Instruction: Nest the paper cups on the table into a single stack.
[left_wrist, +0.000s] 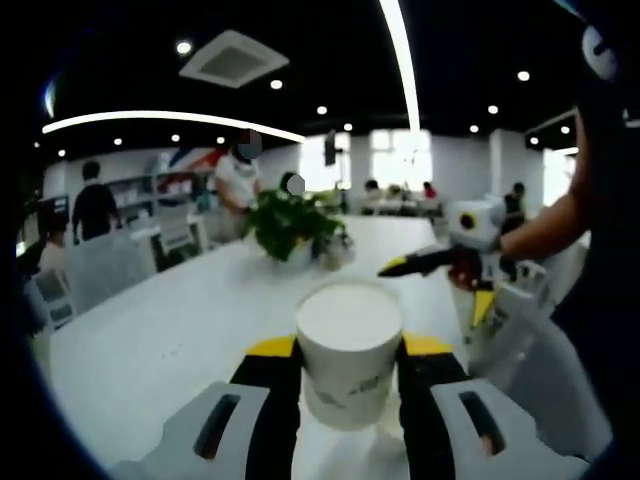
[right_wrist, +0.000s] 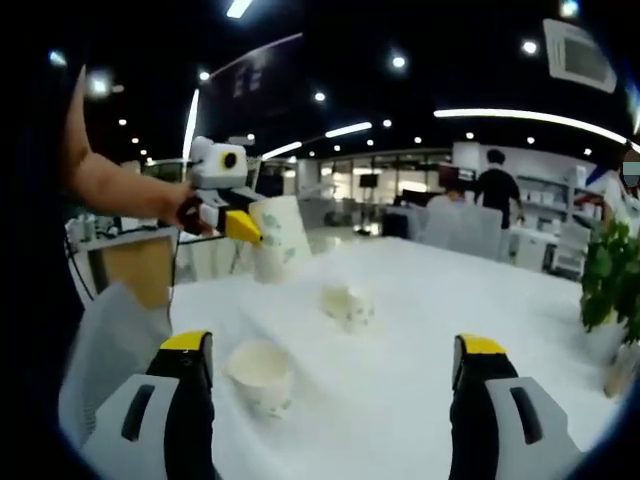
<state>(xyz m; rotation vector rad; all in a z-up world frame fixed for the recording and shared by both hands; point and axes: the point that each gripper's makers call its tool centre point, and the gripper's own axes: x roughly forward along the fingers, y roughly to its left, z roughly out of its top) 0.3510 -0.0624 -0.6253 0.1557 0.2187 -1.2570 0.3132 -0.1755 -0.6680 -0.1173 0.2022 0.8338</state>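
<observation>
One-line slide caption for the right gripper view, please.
Open right gripper above a white table with two loose white paper cups; left gripper holds a third cup aloft.

green print on paper cup, blurred, no readable text

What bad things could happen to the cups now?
The left gripper squeezes a paper cup held in the air; thin paper could crush or slip out. On the white table, one cup stands upright and a small cup farther off may be tipped. The open right gripper could knock either over.
</observation>
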